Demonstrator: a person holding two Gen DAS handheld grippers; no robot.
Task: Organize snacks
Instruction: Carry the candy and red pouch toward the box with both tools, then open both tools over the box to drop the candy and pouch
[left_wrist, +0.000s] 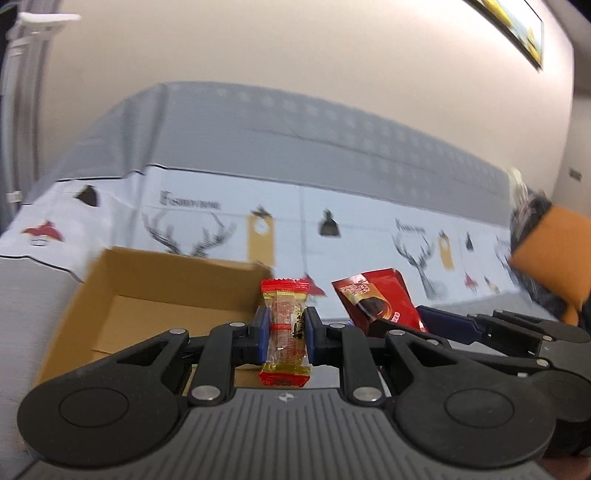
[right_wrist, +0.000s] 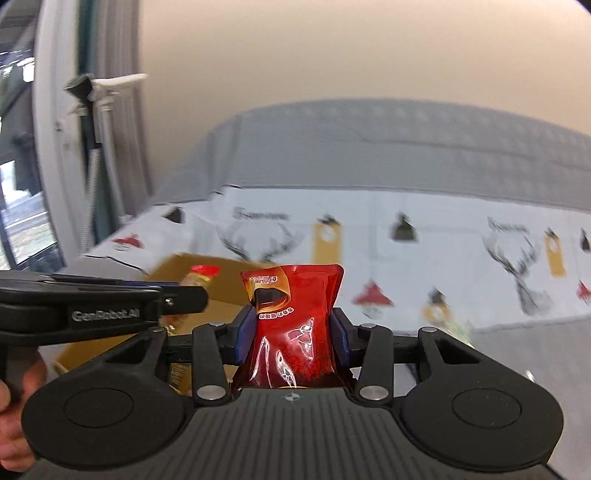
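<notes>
While a small candy (left_wrist: 285, 332) is pinched upright in the left claw (left_wrist: 285, 334) and a red pouch (right_wrist: 293, 328) in the right claw (right_wrist: 293, 330), the brown box (left_wrist: 155, 295) is seen ahead-left. If either is let go early, the box could be missed.

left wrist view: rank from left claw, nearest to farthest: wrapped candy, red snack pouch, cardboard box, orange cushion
1. wrapped candy: pinched upright in the left claw.
2. red snack pouch: just right, held by the right claw.
3. cardboard box: left and below; too close to the pouch to call firmly.
4. orange cushion: far right edge.
</notes>
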